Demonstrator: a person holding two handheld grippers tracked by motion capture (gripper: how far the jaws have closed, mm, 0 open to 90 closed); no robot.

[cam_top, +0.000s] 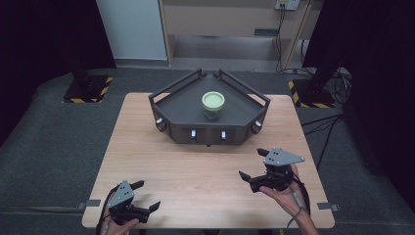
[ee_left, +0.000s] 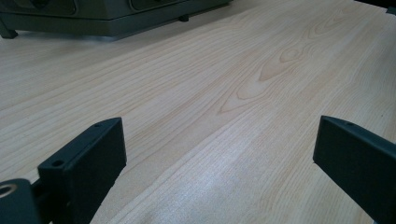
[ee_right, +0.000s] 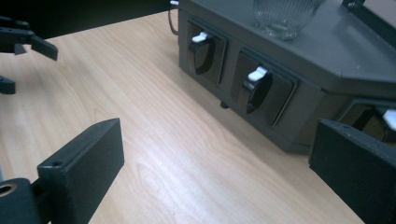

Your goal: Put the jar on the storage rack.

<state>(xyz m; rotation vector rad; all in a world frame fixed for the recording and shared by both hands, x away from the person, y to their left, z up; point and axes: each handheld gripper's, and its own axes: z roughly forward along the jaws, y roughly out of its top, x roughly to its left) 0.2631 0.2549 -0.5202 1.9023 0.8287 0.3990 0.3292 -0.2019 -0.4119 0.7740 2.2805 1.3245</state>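
Though partly cropped, the ribbed glass jar [ee_right: 284, 16] seems green-lidded.

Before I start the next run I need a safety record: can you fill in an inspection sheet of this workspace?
Surface: light wooden table, bare between the tools and the console.
Job's things: dark angular console with white toggle switches on its front faces; a glass jar with a pale green lid stands upright on its top.
Clutter: nothing seen.
Grippers: left tool near the table's front left corner, jaws wide apart, holding nothing; right tool at front right, jaws wide apart, holding nothing.
Cables: one trails from the right tool over the wrist; more lie on the floor at right.
Surroundings: grey carpet, black stands with hazard-striped bases.
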